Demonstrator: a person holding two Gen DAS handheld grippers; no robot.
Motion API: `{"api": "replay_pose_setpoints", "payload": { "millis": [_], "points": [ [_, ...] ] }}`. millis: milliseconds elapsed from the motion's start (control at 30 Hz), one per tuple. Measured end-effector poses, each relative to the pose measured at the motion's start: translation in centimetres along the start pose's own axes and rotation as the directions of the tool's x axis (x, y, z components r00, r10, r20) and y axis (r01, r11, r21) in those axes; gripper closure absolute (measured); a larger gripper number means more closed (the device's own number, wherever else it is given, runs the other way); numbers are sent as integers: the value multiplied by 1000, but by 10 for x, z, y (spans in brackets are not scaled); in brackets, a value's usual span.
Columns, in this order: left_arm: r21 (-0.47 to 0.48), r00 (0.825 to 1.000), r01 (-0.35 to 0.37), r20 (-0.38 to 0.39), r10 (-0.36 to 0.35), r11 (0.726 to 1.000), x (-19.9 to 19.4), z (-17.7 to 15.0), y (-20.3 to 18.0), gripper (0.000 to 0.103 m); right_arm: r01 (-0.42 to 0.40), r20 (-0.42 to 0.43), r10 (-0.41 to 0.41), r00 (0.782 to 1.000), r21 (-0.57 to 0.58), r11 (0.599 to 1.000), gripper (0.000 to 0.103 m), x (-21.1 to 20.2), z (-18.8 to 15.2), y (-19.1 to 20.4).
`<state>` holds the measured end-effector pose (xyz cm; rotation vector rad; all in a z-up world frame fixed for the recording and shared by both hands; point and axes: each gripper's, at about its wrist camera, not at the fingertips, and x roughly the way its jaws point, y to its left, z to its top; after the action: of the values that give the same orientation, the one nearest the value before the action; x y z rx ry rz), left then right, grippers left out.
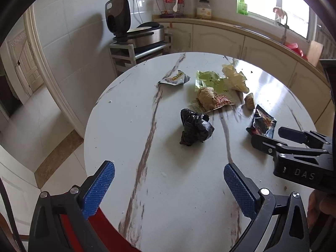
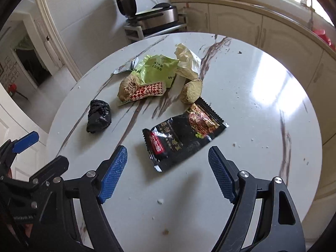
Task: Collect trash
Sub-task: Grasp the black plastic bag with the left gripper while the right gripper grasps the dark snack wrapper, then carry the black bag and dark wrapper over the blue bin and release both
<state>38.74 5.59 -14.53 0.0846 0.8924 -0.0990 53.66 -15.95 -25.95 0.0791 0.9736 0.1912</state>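
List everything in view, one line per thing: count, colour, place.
Table: one, round, white with brown veins, under all the trash.
Black bag: one, crumpled, table's left part.
Black snack wrapper: one, black and red, just ahead of the right claw.
Green wrapper: one, mid-table pile.
Red-checked packet: one, on the green wrapper.
Brown lumps: two, beside that packet.
Cream wrapper: one, behind the pile.
Silver wrapper: one, far left of the pile.
Appliance: one, black and steel, on a cart by the wall.
Left claw: blue pads, open, empty.
Right claw: blue pads, open, empty.
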Motion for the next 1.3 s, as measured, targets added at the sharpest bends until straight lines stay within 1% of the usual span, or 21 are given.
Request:
{"api": "replay_pose_setpoints", "payload": {
  "millis": [67, 100, 133, 200, 267, 300, 333, 400, 467, 533, 600, 667, 700, 733, 767, 800, 833, 933, 1100, 1200, 1300],
  "points": [
    [1, 1000, 15, -10, -15, 1000, 17, 8, 3, 1, 47, -10, -47, 999, -12, 999, 26, 10, 7, 3],
    [-4, 1000, 21, -17, -21, 1000, 22, 11, 2, 1, 50, -24, -50, 998, -10, 999, 27, 16, 9, 2],
    [-2, 999, 31, -21, -31, 1000, 30, 13, 2, 1, 67, -12, -67, 998, -23, 998, 27, 17, 11, 3],
    [-3, 999, 42, -26, -42, 999, 37, 19, 1, 1, 82, -9, -83, 997, -54, 995, 31, 19, 13, 2],
    [0, 999, 45, -29, -45, 999, 44, 24, -1, 1, 95, -1, -96, 995, -102, 990, 38, 20, 13, 3],
    [0, 999, 41, -34, -41, 999, 51, 28, -3, 1, 88, 3, -88, 996, -120, 989, 39, 19, 12, 2],
    [0, 999, 37, -35, -37, 999, 56, 33, -4, 1, 87, 9, -86, 996, -133, 987, 45, 17, 12, 0],
    [1, 999, 39, -36, -39, 999, 66, 40, -7, 1, 60, 11, -60, 998, -145, 988, 49, 14, 11, -6],
    [3, 998, 30, -50, -30, 1000, 77, 46, -9, 1, 40, 13, -38, 999, -154, 987, 61, 11, 9, -11],
    [-4, 997, 19, -71, -19, 1000, 88, 51, -11, 3, 5, 10, -4, 1000, -154, 988, 68, 9, 7, -15],
    [-5, 996, 27, -81, -27, 1000, 96, 55, -11, 3, -23, 12, 26, 1000, -156, 988, 74, 6, 5, -18],
    [-3, 996, -5, -86, 5, 1000, 103, 56, -12, 12, -51, 20, 54, 998, -139, 989, 81, 4, 4, -24],
    [-10, 996, 13, -86, -14, 1000, 105, 57, -12, 23, -66, 22, 70, 997, -129, 989, 82, 3, 3, -27],
    [-27, 995, 49, -85, -51, 998, 106, 57, -10, 33, -79, 25, 82, 996, -122, 989, 85, 2, 2, -29],
    [-18, 996, 39, -82, -40, 999, 105, 58, -11, 37, -92, 31, 96, 995, -110, 990, 88, 0, 2, -32],
    [-7, 996, 46, -76, -46, 999, 104, 58, -12, 52, -105, 30, 109, 994, -105, 989, 89, -1, 1, -35],
    [-3, 995, 66, -72, -66, 998, 102, 58, -12, 75, -116, 33, 120, 992, -97, 988, 91, -3, 1, -39],
    [-6, 992, 91, -84, -91, 996, 96, 53, -13, 75, -144, 48, 148, 988, -81, 986, 93, -10, -4, -44],
    [-19, 983, 174, -51, -175, 984, 68, 43, -16, 76, -194, 83, 198, 977, -47, 980, 95, -30, -12, -55],
    [-14, 976, 215, -35, -215, 977, 45, 40, -24, 76, -228, 123, 230, 965, -34, 973, 95, -52, -17, -61],
    [11, 971, 239, -15, -239, 971, 23, 39, -39, 76, -239, 178, 240, 954, -27, 971, 95, -80, -23, -73]
  ]
}}
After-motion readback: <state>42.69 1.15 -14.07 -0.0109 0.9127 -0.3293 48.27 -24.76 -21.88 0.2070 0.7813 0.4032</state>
